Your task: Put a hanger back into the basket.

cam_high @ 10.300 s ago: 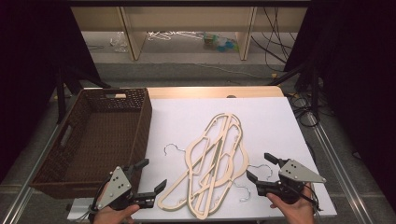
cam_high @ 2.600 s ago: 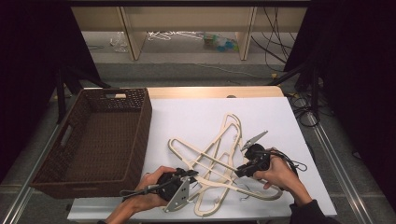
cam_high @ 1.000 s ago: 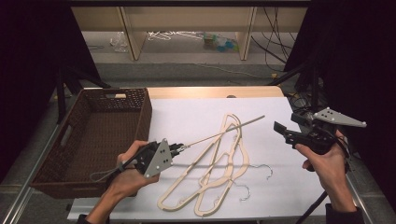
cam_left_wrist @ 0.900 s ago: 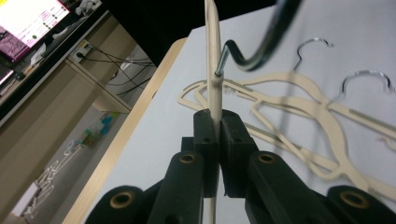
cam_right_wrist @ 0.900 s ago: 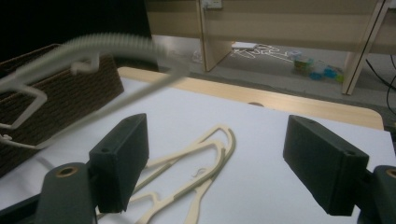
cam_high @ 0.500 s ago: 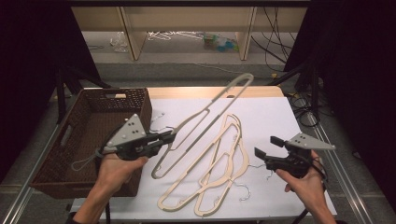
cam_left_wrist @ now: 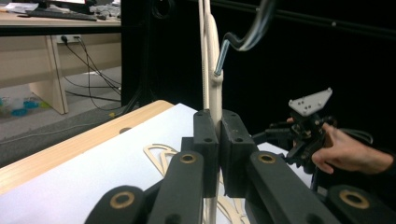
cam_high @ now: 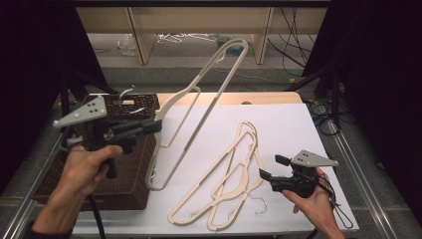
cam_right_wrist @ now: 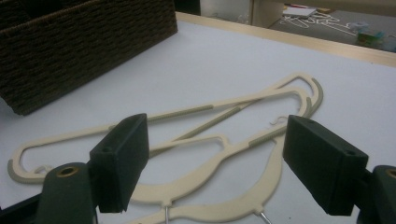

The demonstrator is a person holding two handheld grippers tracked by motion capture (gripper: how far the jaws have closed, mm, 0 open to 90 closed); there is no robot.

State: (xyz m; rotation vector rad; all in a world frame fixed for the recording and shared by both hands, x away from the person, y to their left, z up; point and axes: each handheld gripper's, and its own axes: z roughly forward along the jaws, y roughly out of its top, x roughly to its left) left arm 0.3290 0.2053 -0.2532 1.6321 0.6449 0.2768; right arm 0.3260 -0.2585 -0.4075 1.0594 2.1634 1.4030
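Your left gripper (cam_high: 149, 127) has its fingers (cam_left_wrist: 205, 140) pinching the neck of the cream plastic clothes hanger (cam_high: 199, 102), held in the air beside the dark woven wicker basket (cam_high: 134, 167), so swing it over the basket's opening and lower it flat before letting go, minding its steel hook on the rim. Your right gripper (cam_high: 268, 169) waits with fingers spread over the cream hangers lying on the white bench (cam_high: 293, 124), well apart from the basket.

Count: 3 cream clothes hangers total, 1 lifted hanger (cam_high: 199, 99), 2 hangers (cam_high: 234, 179) flat on the worktop (cam_high: 298, 124). 1 wicker basket (cam_high: 124, 169). 2 hand-held grippers: left (cam_high: 154, 127), right (cam_high: 268, 168).
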